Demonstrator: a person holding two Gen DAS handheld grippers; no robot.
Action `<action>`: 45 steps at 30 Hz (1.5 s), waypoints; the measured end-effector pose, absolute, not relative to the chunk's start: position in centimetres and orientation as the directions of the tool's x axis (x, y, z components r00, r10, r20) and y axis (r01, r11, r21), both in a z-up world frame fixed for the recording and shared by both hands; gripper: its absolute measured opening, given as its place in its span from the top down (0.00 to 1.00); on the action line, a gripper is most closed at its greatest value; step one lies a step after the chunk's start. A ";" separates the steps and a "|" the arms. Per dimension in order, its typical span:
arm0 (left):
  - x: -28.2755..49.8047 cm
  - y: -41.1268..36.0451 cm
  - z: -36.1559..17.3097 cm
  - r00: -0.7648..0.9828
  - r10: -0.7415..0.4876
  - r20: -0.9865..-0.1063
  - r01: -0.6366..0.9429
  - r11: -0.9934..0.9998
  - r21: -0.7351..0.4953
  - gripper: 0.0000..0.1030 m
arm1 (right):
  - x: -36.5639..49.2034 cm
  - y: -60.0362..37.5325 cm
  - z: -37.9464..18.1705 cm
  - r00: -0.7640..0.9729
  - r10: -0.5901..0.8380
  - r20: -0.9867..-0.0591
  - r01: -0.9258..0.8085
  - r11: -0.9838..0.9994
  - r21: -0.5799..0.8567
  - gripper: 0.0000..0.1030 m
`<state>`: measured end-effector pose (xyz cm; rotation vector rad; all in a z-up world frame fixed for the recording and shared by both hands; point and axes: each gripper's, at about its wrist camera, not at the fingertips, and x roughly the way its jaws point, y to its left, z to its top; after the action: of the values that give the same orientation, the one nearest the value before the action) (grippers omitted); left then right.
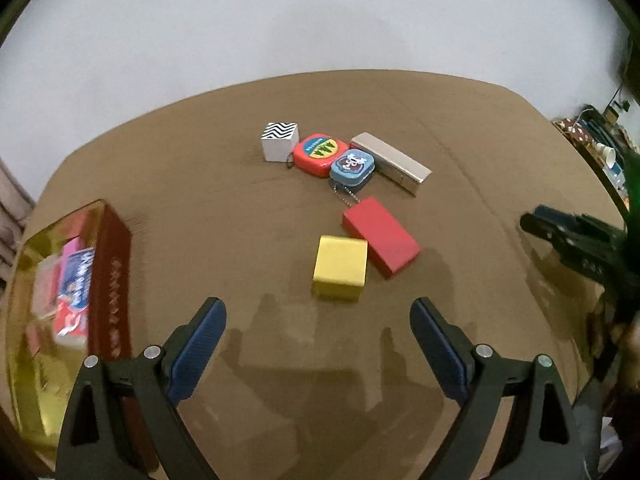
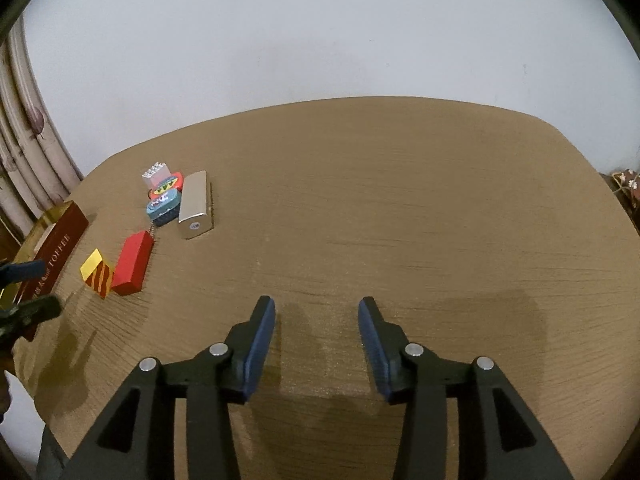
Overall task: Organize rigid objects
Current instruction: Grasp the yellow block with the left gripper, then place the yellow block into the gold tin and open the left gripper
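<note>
Your left wrist view alone shows packets inside the red tin [image 1: 108, 280]; your left tongs [image 1: 318, 316] gape empty, the yellow box [image 1: 340, 266] just ahead. Your right wrist view shows the tin's lettered side; your right tongs [image 2: 316, 312] stand open, empty, boxes far left on the desk [image 2: 400, 220].

Even, dimmish indoor light. Soft multiple shadows on tabletop [image 1: 200, 184] under left gripper [image 1: 318, 320] and right gripper [image 2: 316, 316]. Glare on gold tin [image 1: 24, 264]; contents motion-blurred. Heavy fisheye bending, dark vignette at corners.
</note>
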<state>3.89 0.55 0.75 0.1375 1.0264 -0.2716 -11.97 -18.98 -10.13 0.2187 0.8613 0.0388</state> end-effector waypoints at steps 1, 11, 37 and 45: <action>4.3 0.5 0.5 0.482 -0.159 -0.861 0.285 0.958 -0.017 0.12 | -11.9 -19.0 -10.2 0.652 0.130 -0.747 0.049 0.976 0.212 0.56; 6.9 -0.3 -1.5 0.468 -0.124 -0.875 0.307 0.951 0.029 0.12 | -12.0 -19.1 -10.1 0.652 0.161 -0.741 0.028 0.971 0.236 0.55; 1.0 16.6 6.8 0.470 -0.073 -0.880 -0.019 0.996 -0.093 0.74 | -12.4 -19.0 -9.8 0.641 0.161 -0.750 0.015 0.975 0.222 0.46; 2.7 25.5 4.0 0.382 -0.041 -0.923 -0.200 0.972 -0.126 0.74 | -12.5 -18.8 -9.8 0.636 0.145 -0.758 0.011 0.980 0.197 0.45</action>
<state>2.75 25.54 3.97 -0.2309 1.1772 0.1027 -12.47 -18.78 -9.75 0.1902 0.8795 0.0773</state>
